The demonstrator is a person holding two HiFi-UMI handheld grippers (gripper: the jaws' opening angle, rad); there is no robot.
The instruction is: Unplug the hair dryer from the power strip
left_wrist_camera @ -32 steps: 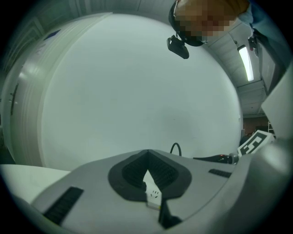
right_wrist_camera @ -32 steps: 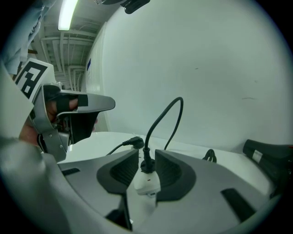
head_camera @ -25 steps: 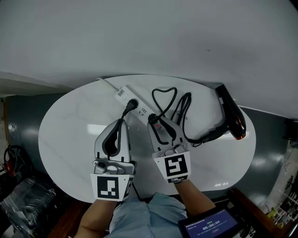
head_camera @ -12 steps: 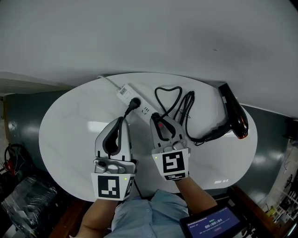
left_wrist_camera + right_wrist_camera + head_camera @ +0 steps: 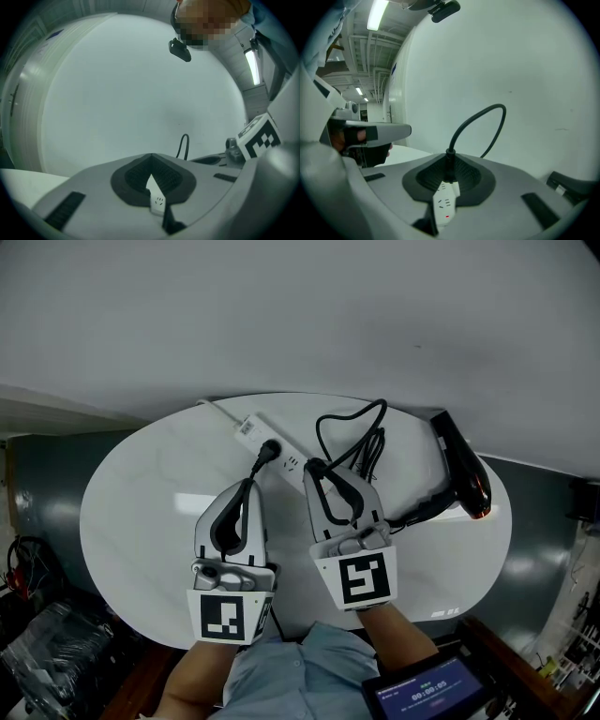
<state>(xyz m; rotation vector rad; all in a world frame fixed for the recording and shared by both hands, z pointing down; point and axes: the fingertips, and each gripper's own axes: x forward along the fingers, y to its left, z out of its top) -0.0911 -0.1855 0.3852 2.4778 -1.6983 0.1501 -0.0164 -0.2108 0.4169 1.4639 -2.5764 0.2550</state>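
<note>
On the white oval table [image 5: 141, 521] a white power strip [image 5: 251, 426] runs diagonally. The hair dryer [image 5: 459, 460] is black and lies at the right, with its black cord [image 5: 361, 427] looping up. My right gripper [image 5: 316, 468] is over the strip's near end. Its jaws are still closing, pads pressed on the dryer's black plug [image 5: 450, 164], which is held just above the strip [image 5: 443, 202]. My left gripper [image 5: 249, 484] is shut, its tips [image 5: 150, 157] meeting with nothing between them. The strip [image 5: 157, 200] shows under them.
A second black plug [image 5: 269, 448] sits in the strip, its cable running under my left gripper. The strip's white lead [image 5: 214, 407] goes off the table's far left edge. A lit screen [image 5: 422, 695] is at the bottom right, and dark clutter [image 5: 37, 634] is on the floor at the left.
My right gripper closed on the plug and rose with it. The cord's loop lifted toward the table's far edge. The left gripper stayed put.
</note>
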